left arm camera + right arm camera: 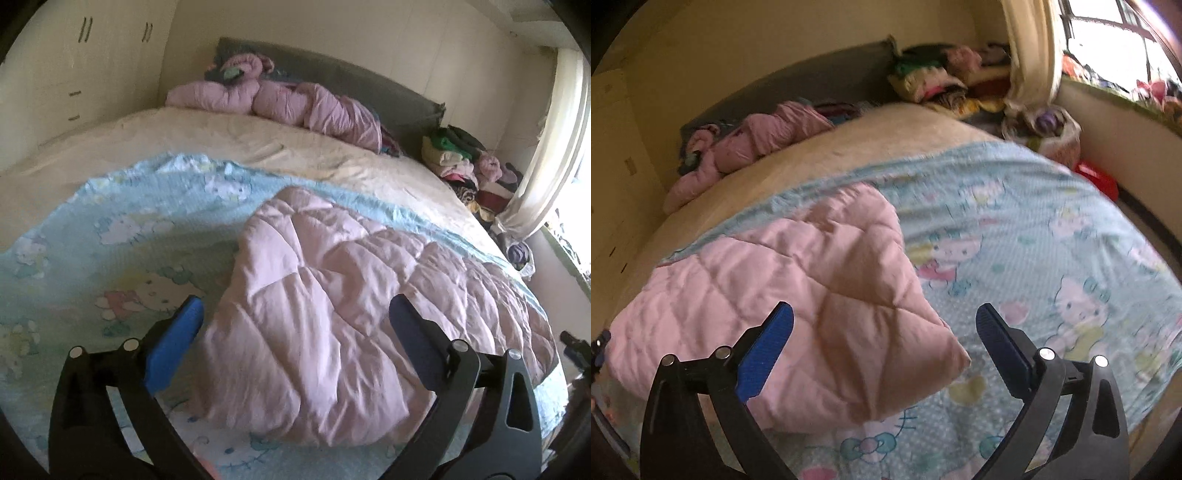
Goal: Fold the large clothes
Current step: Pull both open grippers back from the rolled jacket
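Observation:
A pink quilted padded garment [332, 314] lies folded into a thick slab on a light blue cartoon-print blanket [110, 236] spread over the bed. My left gripper [295, 317] is open and empty, hovering over the garment's near left part. In the right wrist view the same pink garment [798, 295] lies left of centre on the blue blanket [1034, 236], with its near right corner pointing towards me. My right gripper [884, 321] is open and empty above that corner.
A cream sheet [221, 140] covers the far bed. Crumpled pink bedding [295, 103] lies against the grey headboard [351, 77]. A pile of clothes [465, 155] sits beside the bed by the curtain [546, 155]. Wardrobes [74, 66] stand at the left.

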Motion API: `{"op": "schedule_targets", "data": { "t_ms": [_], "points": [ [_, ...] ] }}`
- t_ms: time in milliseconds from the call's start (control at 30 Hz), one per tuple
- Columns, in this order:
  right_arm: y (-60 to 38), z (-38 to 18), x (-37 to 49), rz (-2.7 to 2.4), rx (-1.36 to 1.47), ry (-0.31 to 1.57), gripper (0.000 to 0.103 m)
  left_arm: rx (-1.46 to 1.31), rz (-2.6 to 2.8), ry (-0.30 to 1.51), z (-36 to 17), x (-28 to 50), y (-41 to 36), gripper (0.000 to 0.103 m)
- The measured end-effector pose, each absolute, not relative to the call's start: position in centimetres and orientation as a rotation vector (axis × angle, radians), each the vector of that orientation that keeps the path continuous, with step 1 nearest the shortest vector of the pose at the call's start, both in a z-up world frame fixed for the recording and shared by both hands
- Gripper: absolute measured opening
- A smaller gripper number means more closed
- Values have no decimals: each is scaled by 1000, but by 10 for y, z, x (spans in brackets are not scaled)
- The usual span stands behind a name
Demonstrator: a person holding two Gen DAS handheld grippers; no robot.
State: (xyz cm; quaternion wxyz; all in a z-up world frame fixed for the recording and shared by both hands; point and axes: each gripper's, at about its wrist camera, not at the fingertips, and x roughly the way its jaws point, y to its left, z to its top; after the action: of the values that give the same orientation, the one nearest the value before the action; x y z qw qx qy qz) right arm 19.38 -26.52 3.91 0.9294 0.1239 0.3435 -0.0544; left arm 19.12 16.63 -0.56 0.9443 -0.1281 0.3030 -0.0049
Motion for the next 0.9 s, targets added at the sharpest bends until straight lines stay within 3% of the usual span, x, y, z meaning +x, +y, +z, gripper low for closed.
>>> {"op": "schedule_targets", "data": {
  "t_ms": [367, 900],
  "points": [
    [-223, 89, 141, 44, 187, 575, 99, -144, 2, 524, 32, 103, 145, 94],
    [-161, 78, 55, 157, 92, 556, 99, -128, -44, 528, 24, 14, 95, 94]
  ]
}}
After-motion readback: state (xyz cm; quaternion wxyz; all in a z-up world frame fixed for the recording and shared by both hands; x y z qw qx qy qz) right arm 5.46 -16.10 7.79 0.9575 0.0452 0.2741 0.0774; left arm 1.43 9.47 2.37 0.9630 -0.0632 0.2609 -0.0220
